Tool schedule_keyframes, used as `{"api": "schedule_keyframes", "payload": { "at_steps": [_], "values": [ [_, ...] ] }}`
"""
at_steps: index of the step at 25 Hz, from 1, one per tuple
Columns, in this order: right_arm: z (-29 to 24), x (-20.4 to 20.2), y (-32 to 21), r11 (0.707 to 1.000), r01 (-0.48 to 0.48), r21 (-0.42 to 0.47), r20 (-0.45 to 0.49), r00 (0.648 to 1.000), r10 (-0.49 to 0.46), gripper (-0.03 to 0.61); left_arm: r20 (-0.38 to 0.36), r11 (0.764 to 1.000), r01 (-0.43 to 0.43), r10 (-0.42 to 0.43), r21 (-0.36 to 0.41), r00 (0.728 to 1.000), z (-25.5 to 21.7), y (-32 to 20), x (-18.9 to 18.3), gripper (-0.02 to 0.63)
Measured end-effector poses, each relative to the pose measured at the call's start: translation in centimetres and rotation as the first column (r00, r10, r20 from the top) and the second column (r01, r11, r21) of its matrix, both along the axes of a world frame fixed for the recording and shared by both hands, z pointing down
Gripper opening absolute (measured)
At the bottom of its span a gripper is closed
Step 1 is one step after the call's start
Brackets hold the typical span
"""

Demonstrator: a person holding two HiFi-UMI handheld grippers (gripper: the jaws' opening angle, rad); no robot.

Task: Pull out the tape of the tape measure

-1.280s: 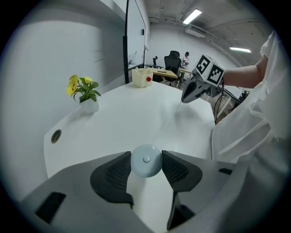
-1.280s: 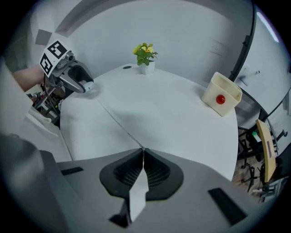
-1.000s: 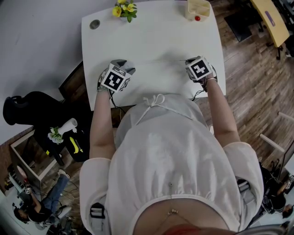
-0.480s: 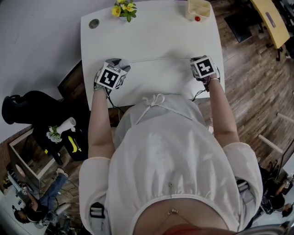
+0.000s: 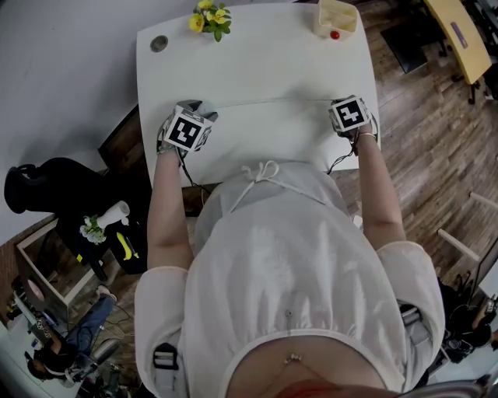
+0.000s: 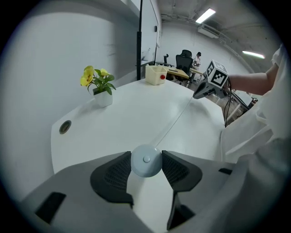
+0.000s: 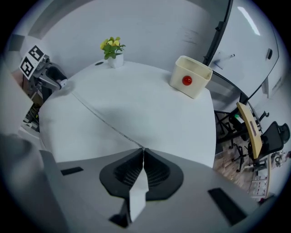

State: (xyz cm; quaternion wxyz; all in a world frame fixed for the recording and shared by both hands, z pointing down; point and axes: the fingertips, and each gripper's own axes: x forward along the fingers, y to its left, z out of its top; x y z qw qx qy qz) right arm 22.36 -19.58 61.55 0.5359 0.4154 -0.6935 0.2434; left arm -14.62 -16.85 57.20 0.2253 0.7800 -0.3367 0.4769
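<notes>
Head view: left hand-held gripper (image 5: 196, 109) at about 9 o'clock on the white table (image 5: 257, 54), clamped across the small round tape measure case (image 5: 199, 104); right hand-held gripper (image 5: 338, 102) at 3 o'clock, well apart from it. Between them, a thin tape (image 5: 268, 101) drawn out in a nearly straight line just above the table. Potted yellow flowers (image 5: 212, 15) at 11 o'clock and a cream box (image 5: 336, 15) at 1 o'clock, both away from that line.

Left gripper view: pads pressed on either side of the pale case, tape leaving it toward 1 o'clock.

Right gripper view: jaws closed together on the tape's end, a white tab (image 7: 136, 195) hanging below the pads, tape running off toward 10 o'clock.

Judged light and easy to shift. Case hard, smooth and round, so likely to roll or slip unless squeezed across its widest part. Tape narrow and soft-looking, probably spring-loaded; best pinched flat at the end tab and drawn in line with the case's mouth. Risk of a kink or snap-back with any sideways tug.
</notes>
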Motion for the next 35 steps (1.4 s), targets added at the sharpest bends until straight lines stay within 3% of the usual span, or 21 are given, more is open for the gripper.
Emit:
{"api": "schedule_keyframes", "payload": {
  "at_steps": [4, 10, 15, 29, 35],
  "values": [
    [-0.1, -0.2, -0.4, 1.0, -0.016, -0.003, 0.013, 1.0, 0.016, 0.014, -0.018, 0.999, 0.033, -0.033, -0.003, 0.999, 0.4, -0.7, -0.3, 0.229],
    [0.2, -3.0, -1.1, 1.0, 0.02, -0.004, 0.05, 0.999, -0.02, 0.014, -0.015, 1.0, 0.017, -0.018, -0.024, 1.0, 1.7, -1.2, 0.8, 0.229],
    [-0.6, -3.9, -3.1, 0.996, 0.056, 0.062, 0.016, 0.998, -0.057, 0.014, 0.004, 0.999, 0.021, -0.021, -0.036, 1.0, 2.5, -2.0, 0.3, 0.229],
    [0.4, -4.2, -4.3, 0.999, 0.011, 0.048, 0.02, 1.0, -0.012, 0.021, 0.014, 0.996, 0.028, -0.027, -0.087, 1.0, 4.8, -3.5, 0.1, 0.232],
    [0.2, -3.1, -4.7, 0.996, -0.033, 0.085, 0.01, 0.999, 0.032, 0.125, -0.013, 0.999, 0.025, -0.025, -0.045, 1.0, 5.0, -3.6, 0.3, 0.232]
  ]
}}
